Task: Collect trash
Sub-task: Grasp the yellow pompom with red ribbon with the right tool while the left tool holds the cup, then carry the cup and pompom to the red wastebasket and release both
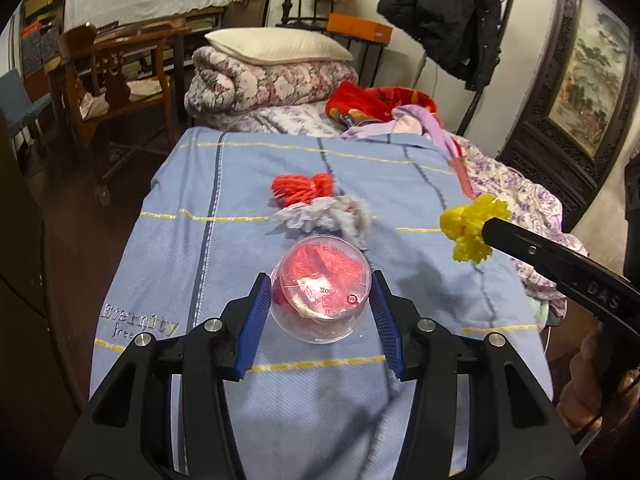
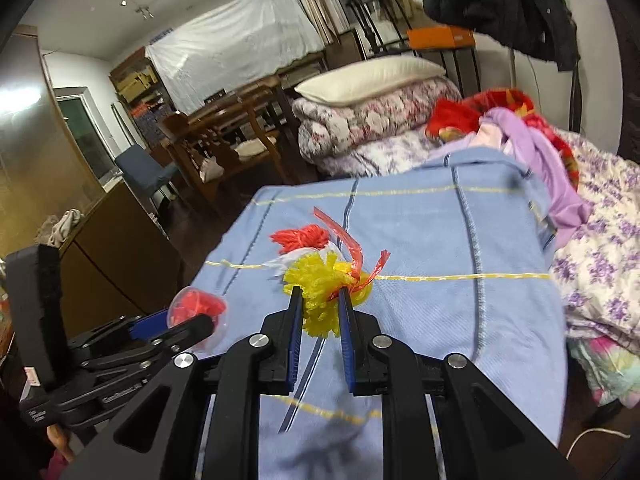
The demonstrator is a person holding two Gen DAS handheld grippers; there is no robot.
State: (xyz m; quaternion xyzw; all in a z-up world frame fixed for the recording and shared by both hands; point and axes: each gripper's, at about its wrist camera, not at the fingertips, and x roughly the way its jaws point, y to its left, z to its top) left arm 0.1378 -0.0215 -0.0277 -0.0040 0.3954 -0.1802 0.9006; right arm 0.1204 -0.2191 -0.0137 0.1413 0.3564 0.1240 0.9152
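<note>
My left gripper (image 1: 320, 276) is shut on a clear plastic cup (image 1: 320, 296) that holds red and white scraps; the blue pads (image 1: 256, 320) press on its sides. The cup (image 2: 198, 312) also shows at the left of the right wrist view, held above the bed's edge. My right gripper (image 2: 320, 291) is shut on a yellow crumpled mesh bundle (image 2: 324, 280) with a red plastic strip (image 2: 344, 240) sticking out of it. The yellow bundle (image 1: 474, 224) hangs above the blue blanket (image 1: 200, 240). A red mesh bundle (image 1: 304, 186) and a crumpled white paper (image 1: 328, 216) lie on the blanket beyond the cup.
Folded floral quilts (image 1: 272, 84) with a pillow (image 1: 276, 44) are stacked at the bed's far end. Red and lilac clothes (image 1: 400, 116) lie at the right. A wooden chair (image 1: 116, 80) and a dark cabinet (image 2: 120, 248) stand left of the bed. A black jacket (image 1: 448, 16) hangs behind.
</note>
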